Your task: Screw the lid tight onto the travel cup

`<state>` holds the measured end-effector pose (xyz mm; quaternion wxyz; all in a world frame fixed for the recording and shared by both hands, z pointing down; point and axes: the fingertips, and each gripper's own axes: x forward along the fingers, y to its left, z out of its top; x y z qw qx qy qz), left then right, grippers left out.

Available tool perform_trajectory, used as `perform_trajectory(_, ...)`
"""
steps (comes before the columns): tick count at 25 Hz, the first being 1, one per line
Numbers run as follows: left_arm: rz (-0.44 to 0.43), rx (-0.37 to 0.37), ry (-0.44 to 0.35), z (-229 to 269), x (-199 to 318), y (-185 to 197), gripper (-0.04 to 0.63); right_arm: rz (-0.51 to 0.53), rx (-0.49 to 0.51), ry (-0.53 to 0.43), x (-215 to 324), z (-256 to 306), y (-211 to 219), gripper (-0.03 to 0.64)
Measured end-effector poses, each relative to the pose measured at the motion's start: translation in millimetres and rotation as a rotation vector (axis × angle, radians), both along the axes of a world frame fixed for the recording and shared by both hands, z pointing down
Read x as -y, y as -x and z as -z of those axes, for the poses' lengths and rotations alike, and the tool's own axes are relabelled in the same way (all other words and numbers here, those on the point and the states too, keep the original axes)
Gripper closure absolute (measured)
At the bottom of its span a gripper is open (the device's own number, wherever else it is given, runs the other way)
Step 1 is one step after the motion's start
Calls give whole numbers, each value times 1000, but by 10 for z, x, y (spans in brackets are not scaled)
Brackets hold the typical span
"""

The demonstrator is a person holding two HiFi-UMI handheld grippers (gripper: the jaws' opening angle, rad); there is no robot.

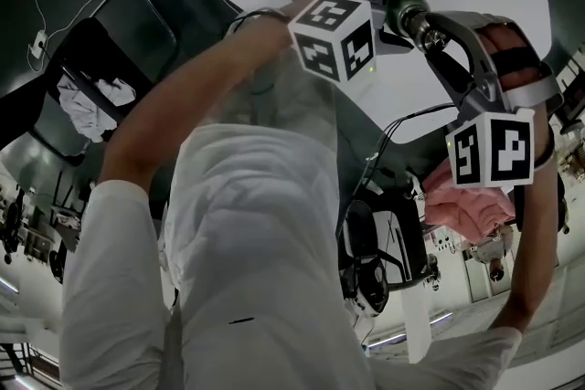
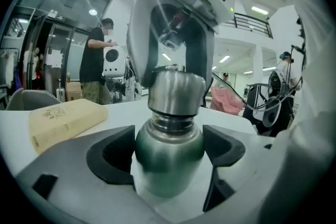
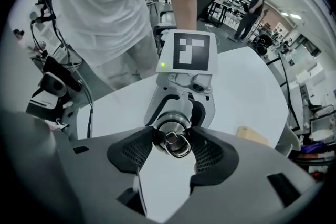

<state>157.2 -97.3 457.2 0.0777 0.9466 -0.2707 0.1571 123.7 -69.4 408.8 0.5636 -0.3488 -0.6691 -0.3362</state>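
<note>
The travel cup (image 2: 169, 150), with a dark green steel body, stands upright on the white table between the two pads of my left gripper (image 2: 170, 157). Those pads stand close beside the body without pressing it, so the left gripper is open. The silver lid (image 2: 176, 93) sits on the cup's neck. My right gripper (image 3: 176, 145) comes straight down from above and is shut on the lid (image 3: 176, 139), one pad on each side. In the head view both grippers meet at the cup (image 1: 409, 9) near the top of the picture.
A tan block (image 2: 63, 118) lies on the round white table (image 3: 247, 86) to the left of the cup. The table's edge runs close behind it. People stand at benches in the background, and a pink cloth (image 1: 466, 201) lies beside the person's legs.
</note>
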Motion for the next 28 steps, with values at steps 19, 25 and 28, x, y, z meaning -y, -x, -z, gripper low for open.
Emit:
perform_trajectory(19,-18,-27,-18,-33,18,-23,224,-45,-100,49,-20,-112,45,388)
perform_trajectory(25,-14,-29,-19,-32,24,-18,224,-430,-39,75,17,-104,100,388)
perform_trajectory(28,-17,-29,-18,-36,20,-28,224,-651,-23,113,45,-113,101,388)
